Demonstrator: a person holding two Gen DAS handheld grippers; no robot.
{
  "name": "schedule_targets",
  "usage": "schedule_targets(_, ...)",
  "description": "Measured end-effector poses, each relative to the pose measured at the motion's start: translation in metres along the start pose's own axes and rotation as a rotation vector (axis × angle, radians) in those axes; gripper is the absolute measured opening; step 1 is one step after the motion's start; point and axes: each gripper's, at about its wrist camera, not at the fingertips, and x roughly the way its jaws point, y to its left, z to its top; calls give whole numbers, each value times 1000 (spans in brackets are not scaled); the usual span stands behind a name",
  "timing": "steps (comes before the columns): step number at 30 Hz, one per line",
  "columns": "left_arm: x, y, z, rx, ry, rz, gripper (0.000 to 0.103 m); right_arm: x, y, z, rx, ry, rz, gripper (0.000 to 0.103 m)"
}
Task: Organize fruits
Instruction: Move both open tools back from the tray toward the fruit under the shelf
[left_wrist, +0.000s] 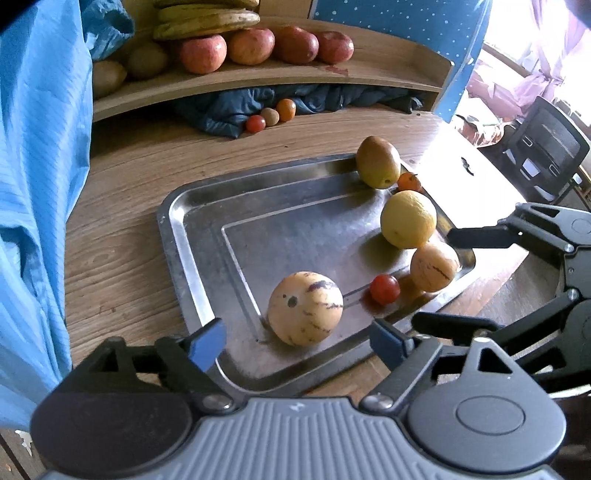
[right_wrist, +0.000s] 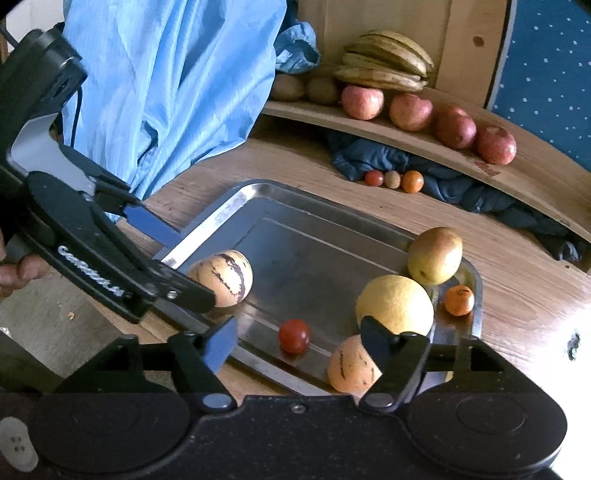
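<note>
Both grippers hovering open over the fruit tray

The left gripper (left_wrist: 299, 341) is standing spread around a striped melon (left_wrist: 305, 308), untouched, low in the metal tray (left_wrist: 177, 236); the right gripper (right_wrist: 301, 341) is gaping, empty, above a cherry tomato (right_wrist: 294, 335).

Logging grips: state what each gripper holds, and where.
Nothing. The left gripper and the right gripper both stand open over the tray, jaws touching no fruit.
</note>
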Motion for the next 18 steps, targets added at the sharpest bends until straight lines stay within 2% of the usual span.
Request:
schedule_targets(6, -8, 4, -2, 0, -4, 29, 99, -8, -5, -3, 15, 17, -28, 94)
schedule_targets(12, -11, 14, 0, -7, 10, 98, 100, -14, -11, -5, 31, 24, -71, 100)
schedule_targets(18, -15, 21, 4, -8, 0, 116, 102, -14, -16, -4, 41, 27, -108, 102)
